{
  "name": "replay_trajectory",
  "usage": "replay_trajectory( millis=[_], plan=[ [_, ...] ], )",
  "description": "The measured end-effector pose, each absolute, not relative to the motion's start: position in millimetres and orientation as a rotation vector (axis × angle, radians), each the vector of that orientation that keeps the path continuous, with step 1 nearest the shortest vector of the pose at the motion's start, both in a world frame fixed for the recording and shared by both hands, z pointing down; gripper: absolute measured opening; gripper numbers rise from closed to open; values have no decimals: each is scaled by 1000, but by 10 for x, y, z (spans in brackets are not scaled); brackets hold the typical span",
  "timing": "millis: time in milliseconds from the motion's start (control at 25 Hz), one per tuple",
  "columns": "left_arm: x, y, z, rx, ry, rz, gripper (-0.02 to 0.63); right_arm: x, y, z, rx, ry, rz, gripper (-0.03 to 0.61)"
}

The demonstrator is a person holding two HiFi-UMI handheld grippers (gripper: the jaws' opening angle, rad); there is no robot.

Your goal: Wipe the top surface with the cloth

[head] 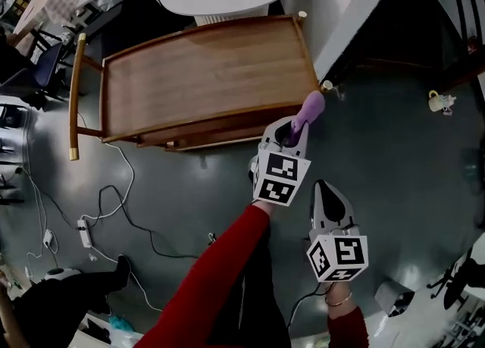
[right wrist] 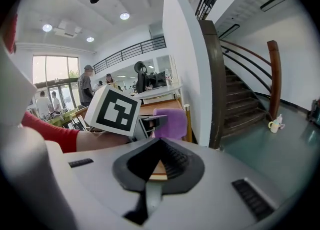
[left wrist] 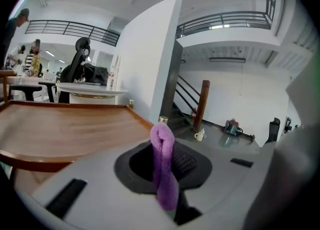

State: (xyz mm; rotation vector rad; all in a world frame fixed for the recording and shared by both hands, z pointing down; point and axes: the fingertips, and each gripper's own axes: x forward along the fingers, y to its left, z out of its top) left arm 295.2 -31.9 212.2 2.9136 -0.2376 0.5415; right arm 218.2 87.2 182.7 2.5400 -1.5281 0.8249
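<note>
left gripper (head: 294,130) pinches the purple cloth (head: 310,107) beside the wooden cart's (head: 198,73) corner.

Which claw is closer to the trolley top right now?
Left. The left claw, shut on the cloth, sits at the near right corner of the top. The right claw hangs further back over the floor, with nothing in it.

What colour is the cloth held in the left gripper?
The cloth is purple, shown best in the left gripper view.
</note>
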Motion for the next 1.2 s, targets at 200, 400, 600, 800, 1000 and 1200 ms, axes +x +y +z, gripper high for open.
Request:
replay_trajectory(
  millis=[200, 400, 600, 800, 1000, 1200],
  plan=[
    [2707, -850, 2065, 2909, -409, 543, 54, 2256, 618, 1757, 2477, -1595, 824, 11],
    [1530, -1708, 2100, 2829, -757, 534, 54, 2000, 161, 1829, 2359, -1727, 821, 11],
    [25, -2578, 2152, 2668, -1187, 555, 54, 1599, -325, 1914, 2240, -1845, 816, 11],
    [-986, -3091, 2081, 2550, -1438, 583, 54, 1211, -646, 1918, 2158, -1912, 800, 11],
    [-1267, -3209, 2084, 2510, -1482, 596, 54, 989, -771, 1940, 2130, -1927, 807, 11],
    [-708, -2607, 1919, 2619, -1285, 467, 54, 1124, -662, 2100, 2216, -1841, 858, 11]
  ],
)
